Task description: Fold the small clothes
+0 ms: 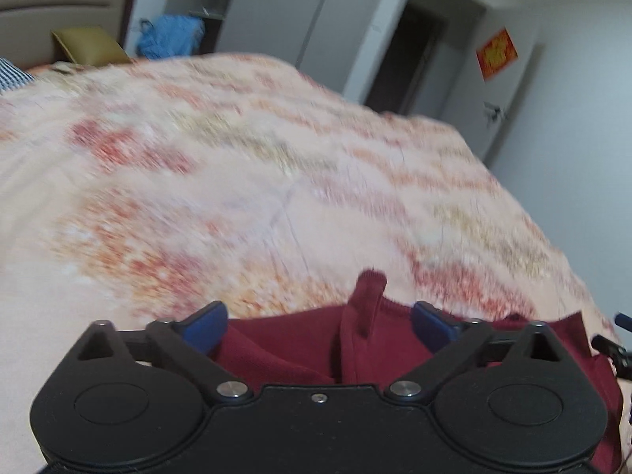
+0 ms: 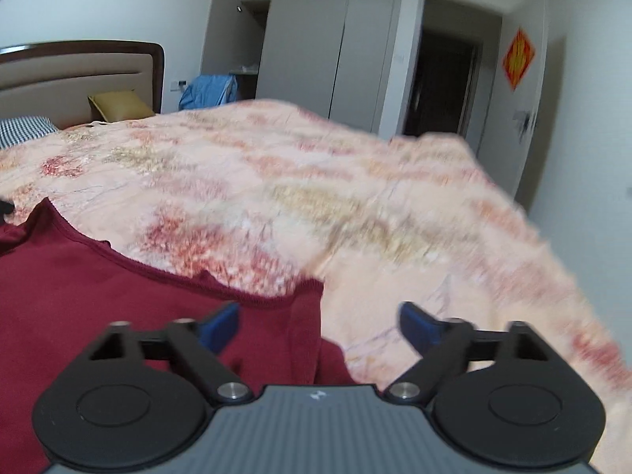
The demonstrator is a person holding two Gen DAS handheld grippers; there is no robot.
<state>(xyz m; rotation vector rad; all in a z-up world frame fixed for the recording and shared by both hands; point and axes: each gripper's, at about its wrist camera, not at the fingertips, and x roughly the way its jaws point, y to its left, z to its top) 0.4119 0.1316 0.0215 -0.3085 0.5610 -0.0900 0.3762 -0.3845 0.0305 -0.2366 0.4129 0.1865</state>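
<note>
A dark red garment (image 1: pixel 300 347) lies on a bed with a pink floral cover (image 1: pixel 245 181). In the left wrist view my left gripper (image 1: pixel 320 326) is open, its blue pads apart, with a raised fold of the red cloth (image 1: pixel 365 304) standing between them. In the right wrist view the garment (image 2: pixel 98 284) fills the lower left, its hem edge running across. My right gripper (image 2: pixel 318 330) is open over the garment's right edge; the left pad (image 2: pixel 219 328) is over cloth, the right pad (image 2: pixel 420 331) over the bed cover (image 2: pixel 355 205).
A headboard (image 2: pixel 79 75), a yellow cushion (image 2: pixel 120 106) and a checked pillow (image 2: pixel 23 128) are at the bed's far left. Blue cloth (image 2: pixel 209 91) hangs by grey wardrobes (image 2: pixel 316 51). A dark doorway (image 2: pixel 442 83) is beyond the bed.
</note>
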